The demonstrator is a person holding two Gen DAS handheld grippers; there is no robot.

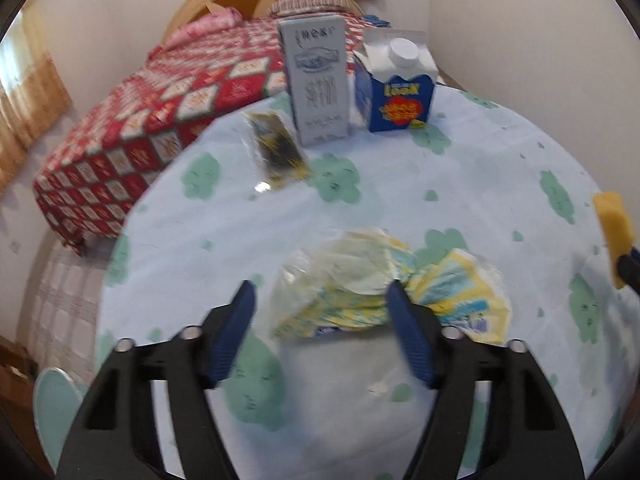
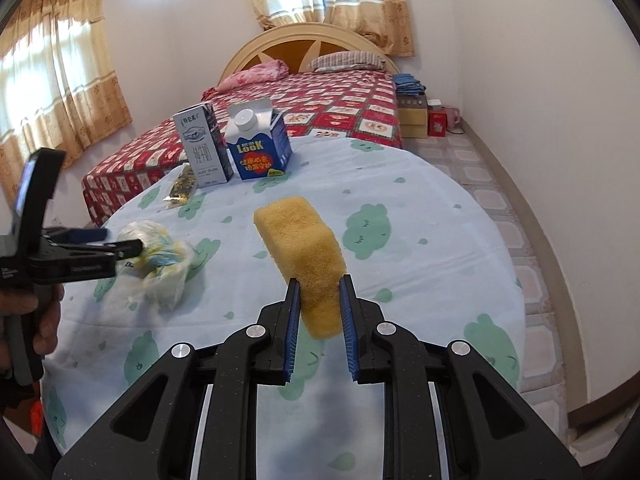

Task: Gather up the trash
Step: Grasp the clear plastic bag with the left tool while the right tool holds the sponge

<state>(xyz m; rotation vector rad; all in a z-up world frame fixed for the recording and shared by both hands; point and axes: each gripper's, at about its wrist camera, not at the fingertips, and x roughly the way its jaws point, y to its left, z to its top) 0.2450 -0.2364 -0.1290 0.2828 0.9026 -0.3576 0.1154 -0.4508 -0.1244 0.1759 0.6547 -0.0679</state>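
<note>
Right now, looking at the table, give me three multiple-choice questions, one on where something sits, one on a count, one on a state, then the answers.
1. Where does the grey carton stand?
A. To the left of the blue carton, as the right camera sees it
B. On the bed
C. Lying flat near the sponge

2. How many cartons stand on the table?
A. One
B. Two
C. Four

3. What is the right gripper doing?
A. Hanging open over bare cloth
B. Clamped on a carton
C. Clamped on the yellow sponge

Answers: 1 A, the two stand upright side by side at the table's far edge. 2 B, only the grey and the blue one show. 3 C, its blue pads press both sides of the sponge, held above the cloth.
</note>
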